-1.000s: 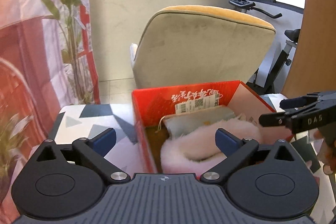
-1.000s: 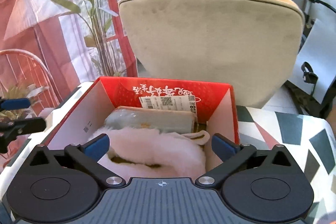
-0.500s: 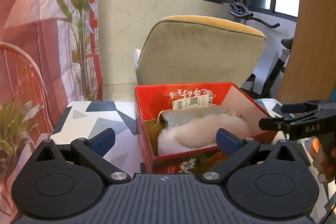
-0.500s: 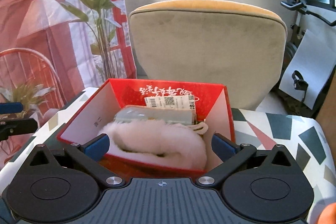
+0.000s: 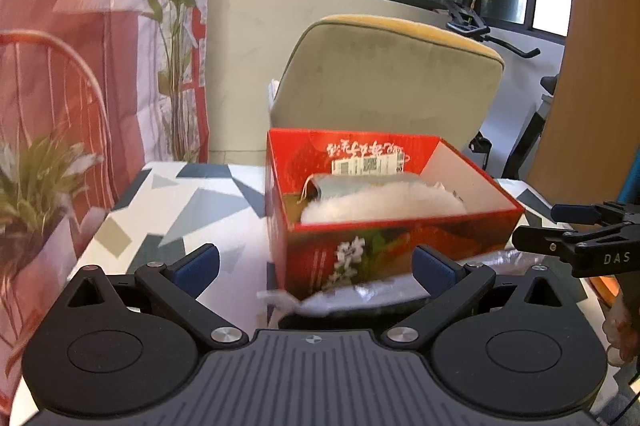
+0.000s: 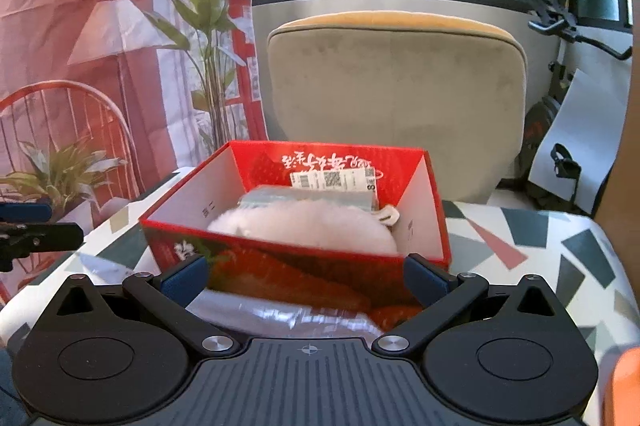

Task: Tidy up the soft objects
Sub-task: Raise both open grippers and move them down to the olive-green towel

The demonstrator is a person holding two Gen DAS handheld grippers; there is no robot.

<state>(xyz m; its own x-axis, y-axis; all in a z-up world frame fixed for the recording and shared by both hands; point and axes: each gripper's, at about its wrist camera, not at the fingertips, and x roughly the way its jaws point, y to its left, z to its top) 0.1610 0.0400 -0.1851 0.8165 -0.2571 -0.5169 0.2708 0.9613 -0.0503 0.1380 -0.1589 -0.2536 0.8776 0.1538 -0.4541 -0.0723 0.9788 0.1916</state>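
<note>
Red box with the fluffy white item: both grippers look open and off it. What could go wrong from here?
The fluffy white item bulges level with the red box rim, so it may spill or catch if the box is moved. Clear plastic wrap lies against the box's near side, between the right gripper fingers; a low grasp could snag it. The left gripper sits close to the box corner and might nudge it.
</note>
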